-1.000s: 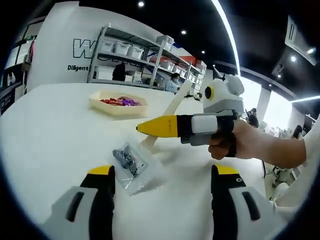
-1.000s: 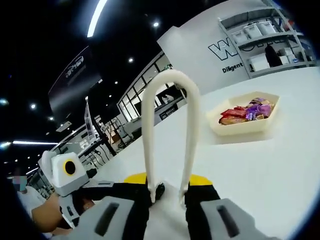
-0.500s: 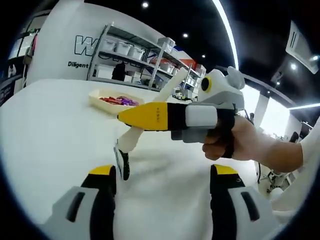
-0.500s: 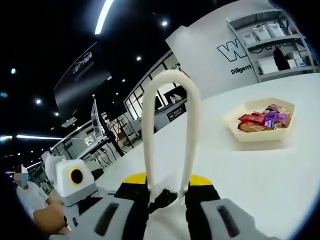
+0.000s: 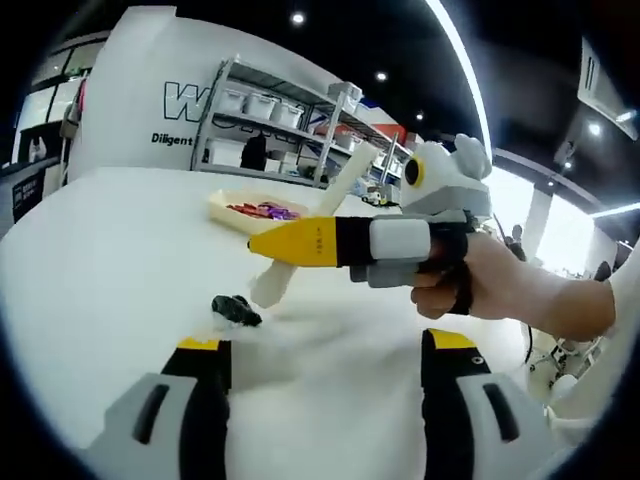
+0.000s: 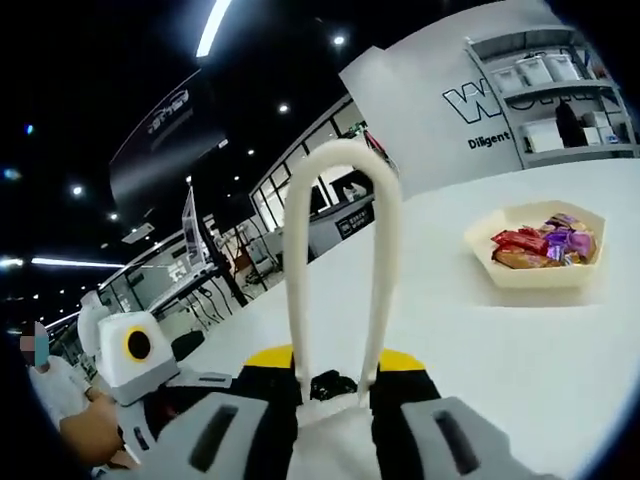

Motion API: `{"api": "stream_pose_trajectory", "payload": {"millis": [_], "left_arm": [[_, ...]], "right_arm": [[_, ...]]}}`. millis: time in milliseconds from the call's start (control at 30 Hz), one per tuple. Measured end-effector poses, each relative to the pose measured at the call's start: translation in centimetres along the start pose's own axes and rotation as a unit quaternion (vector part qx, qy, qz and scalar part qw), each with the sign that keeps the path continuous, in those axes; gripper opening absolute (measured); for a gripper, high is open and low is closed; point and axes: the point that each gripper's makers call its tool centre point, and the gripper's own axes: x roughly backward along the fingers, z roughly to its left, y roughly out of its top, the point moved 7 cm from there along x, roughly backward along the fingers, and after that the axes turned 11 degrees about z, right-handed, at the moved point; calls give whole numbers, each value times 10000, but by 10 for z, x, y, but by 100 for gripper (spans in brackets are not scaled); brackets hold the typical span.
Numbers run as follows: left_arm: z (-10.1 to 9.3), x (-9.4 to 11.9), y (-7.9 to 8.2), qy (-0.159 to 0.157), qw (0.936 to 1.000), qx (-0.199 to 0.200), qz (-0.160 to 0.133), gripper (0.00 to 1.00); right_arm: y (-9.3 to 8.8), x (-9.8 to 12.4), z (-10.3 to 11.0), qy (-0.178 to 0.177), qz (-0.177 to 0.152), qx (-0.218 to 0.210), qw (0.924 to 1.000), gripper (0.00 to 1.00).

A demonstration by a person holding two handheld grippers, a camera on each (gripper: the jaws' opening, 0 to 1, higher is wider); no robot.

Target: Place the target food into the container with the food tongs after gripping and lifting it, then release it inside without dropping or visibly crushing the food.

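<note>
My right gripper [image 6: 335, 385] is clamped around my cream food tongs [image 6: 340, 270], and their tips pinch a small dark packet [image 6: 333, 384], probably a wrapped snack, just above the white table [image 5: 90, 260]. My left gripper [image 5: 325, 350] stands with jaws spread, holding nothing. The cream tray [image 6: 545, 265] of bright wrapped sweets [image 6: 545, 243] sits at two o'clock of the tongs, well apart.

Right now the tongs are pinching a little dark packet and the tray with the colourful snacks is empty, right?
Not quite. The tray isn't empty: the right gripper view shows red and purple wrapped snacks piled in it. The rest holds: the cream tongs, held in the right gripper, have their tips around the small dark packet.
</note>
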Motion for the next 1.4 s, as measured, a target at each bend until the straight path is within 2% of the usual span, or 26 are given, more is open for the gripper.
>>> {"api": "stream_pose_trajectory", "payload": {"millis": [200, 267, 333, 367, 467, 567, 700, 867, 1133, 1300, 1400], "left_arm": [[5, 4, -6, 221, 9996, -116, 91, 78], [8, 5, -11, 412, 9987, -208, 238, 78], [7, 6, -16, 462, 9983, -196, 291, 78], [8, 8, -15, 492, 9981, -322, 206, 78], [8, 16, -17, 574, 9978, -267, 182, 79], [10, 26, -16, 842, 9957, -349, 149, 82], [8, 41, -17, 1297, 9891, -663, 234, 92], [-2, 56, -23, 1473, 9863, -709, 219, 99], [-29, 87, -32, 1674, 9831, -744, 31, 99], [-42, 97, -39, 1712, 9824, -739, -51, 99], [-47, 102, -40, 1696, 9829, -712, -108, 99]], "right_arm": [[1, 5, 0, 4, -16, -3, 10000, 21], [0, 7, 0, 11, -7, 13, 10000, 21], [-1, 11, -1, -2, -7, 32, 10000, 21], [-1, 12, -1, -4, -13, 30, 10000, 21], [0, 17, -3, -1, -55, -12, 10000, 21], [0, 21, -6, -41, -54, 18, 10000, 21], [-1, 28, -8, -61, -62, 28, 10000, 21], [-1, 31, -10, -93, -41, 61, 9999, 21], [7, 15, -1, -82, -24, 182, 9998, 21], [7, -7, 12, -67, -36, 274, 9996, 21], [5, -22, 21, 82, -4, 222, 9997, 21]]}}
